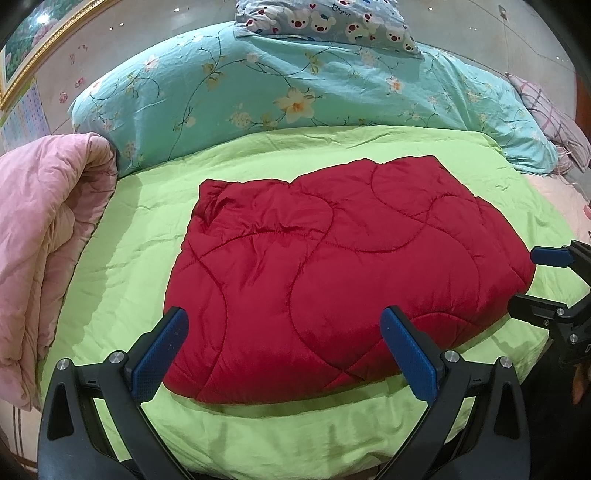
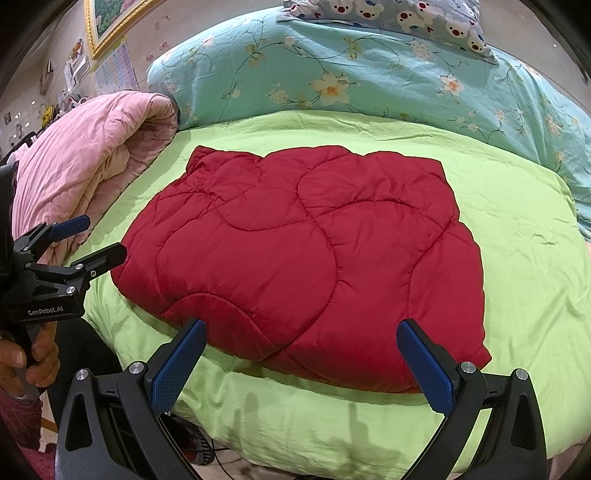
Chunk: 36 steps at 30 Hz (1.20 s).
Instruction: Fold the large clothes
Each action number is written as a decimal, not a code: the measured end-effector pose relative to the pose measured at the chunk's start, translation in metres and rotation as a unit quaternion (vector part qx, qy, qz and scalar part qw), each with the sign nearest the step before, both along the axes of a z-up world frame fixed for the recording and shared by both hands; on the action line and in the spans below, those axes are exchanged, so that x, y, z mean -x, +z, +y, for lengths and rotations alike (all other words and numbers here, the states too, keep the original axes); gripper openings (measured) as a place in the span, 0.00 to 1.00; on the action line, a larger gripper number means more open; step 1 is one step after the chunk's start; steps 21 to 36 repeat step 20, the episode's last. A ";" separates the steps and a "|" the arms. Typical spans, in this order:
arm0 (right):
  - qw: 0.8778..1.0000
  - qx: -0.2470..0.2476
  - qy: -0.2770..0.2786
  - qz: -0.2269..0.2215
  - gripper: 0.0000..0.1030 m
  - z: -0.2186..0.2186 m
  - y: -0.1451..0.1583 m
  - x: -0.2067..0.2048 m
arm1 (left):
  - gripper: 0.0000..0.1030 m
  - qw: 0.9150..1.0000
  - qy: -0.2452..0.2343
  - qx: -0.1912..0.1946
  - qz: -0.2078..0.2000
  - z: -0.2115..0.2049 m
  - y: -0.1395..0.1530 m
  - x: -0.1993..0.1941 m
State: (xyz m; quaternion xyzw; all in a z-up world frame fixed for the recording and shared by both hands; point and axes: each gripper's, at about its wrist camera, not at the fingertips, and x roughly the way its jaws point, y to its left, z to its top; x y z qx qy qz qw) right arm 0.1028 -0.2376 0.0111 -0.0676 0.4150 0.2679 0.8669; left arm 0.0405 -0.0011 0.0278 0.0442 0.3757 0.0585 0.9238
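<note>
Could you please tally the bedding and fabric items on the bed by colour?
Red: 1, folded quilted piece
Green: 1, spread cover
Pink: 1, rolled quilt
Turquoise floral: 1, bundled duvet
Bear-print: 1, pillow
Plaid: 1, pillow
Total: 6

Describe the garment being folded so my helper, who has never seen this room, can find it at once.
On the bed, a lime-green sheet covers the near part. In its middle lies the red quilted garment, folded into a puffy slab. It is the only deep red thing there, stitched in curving lines, unlike the pink quilt rolled at the left.
</note>
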 end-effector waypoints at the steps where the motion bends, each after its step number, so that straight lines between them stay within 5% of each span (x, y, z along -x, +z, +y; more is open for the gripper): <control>1: 1.000 0.000 -0.001 0.000 1.00 0.000 0.000 0.000 | 1.00 1.000 0.000 -0.001 0.000 0.000 0.000 0.000; 36: 1.000 -0.003 -0.008 0.006 1.00 -0.002 -0.004 -0.007 | 1.00 1.000 -0.003 0.008 0.001 0.001 0.000 -0.007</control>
